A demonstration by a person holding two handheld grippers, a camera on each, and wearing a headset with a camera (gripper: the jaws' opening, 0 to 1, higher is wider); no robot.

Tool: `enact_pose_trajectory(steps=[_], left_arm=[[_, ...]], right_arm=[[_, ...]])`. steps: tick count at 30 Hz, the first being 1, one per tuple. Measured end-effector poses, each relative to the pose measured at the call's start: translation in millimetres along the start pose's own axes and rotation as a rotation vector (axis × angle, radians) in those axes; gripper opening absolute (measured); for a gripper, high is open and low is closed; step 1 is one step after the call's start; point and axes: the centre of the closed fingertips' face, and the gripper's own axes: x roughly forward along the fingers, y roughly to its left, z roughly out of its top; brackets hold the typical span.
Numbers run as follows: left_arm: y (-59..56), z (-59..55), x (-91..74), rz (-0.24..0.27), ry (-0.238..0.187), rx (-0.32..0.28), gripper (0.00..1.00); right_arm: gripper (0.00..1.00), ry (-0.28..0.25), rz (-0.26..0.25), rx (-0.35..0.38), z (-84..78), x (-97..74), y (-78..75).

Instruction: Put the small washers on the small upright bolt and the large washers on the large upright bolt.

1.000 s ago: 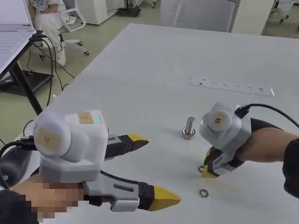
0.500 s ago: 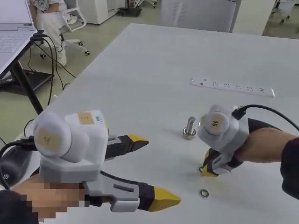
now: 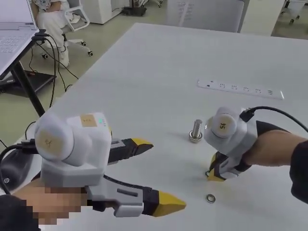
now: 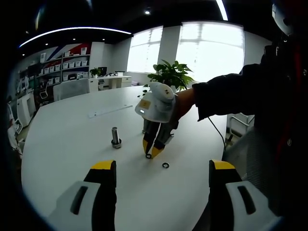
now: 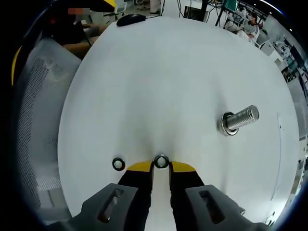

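Right gripper view: two washers (image 5: 118,163), one in claw (image 5: 161,167); one bolt (image 5: 239,120).

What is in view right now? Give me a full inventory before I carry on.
bolt: one, silver, upright mid-table.
held washer: one, silver, pinched at the tips of the right gripper.
loose washer: one, silver, flat on the table, nearer the person.
power strip: one, white, farther along the table.
table: one, white.
laptop: one, pale, on a black stand left of the table.
left gripper: one, white with yellow tips, open, over the near table.
right gripper: one, white with yellow tips, shut on the held washer.
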Motion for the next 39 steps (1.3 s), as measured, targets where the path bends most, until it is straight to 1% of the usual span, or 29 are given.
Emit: enact_pose_trajectory(steps=[6, 20, 21, 25, 30, 39], left_arm=[[-0.3, -0.2, 0.4, -0.001, -0.001, 0.001, 0.78], [-3.6, 1.4, 3.1, -0.011, -0.002, 0.006, 0.79], [-3.4, 1.5, 2.9, -0.010, -0.003, 0.006, 0.79], [-3.3, 2.2, 3.2, -0.011, -0.003, 0.007, 0.79], [-4.6, 3.3, 4.8, -0.016, -0.001, 0.010, 0.79], [-5.1, 4.7, 6.4, -0.023, 0.003, 0.012, 0.79]], right_arm=[[0.14, 0.004, -0.004, 0.008, -3.6, -3.5, -1.3], [0.14, 0.005, -0.043, 0.058, -27.3, -26.2, -11.0], [0.14, 0.009, -0.048, 0.064, -31.1, -30.1, -11.9], [0.14, 0.002, -0.063, 0.079, -37.6, -39.8, -15.5], [0.14, 0.000, -0.096, 0.101, -46.5, -55.0, -21.4], [0.14, -0.004, -0.129, 0.141, -59.5, -75.6, -28.6]])
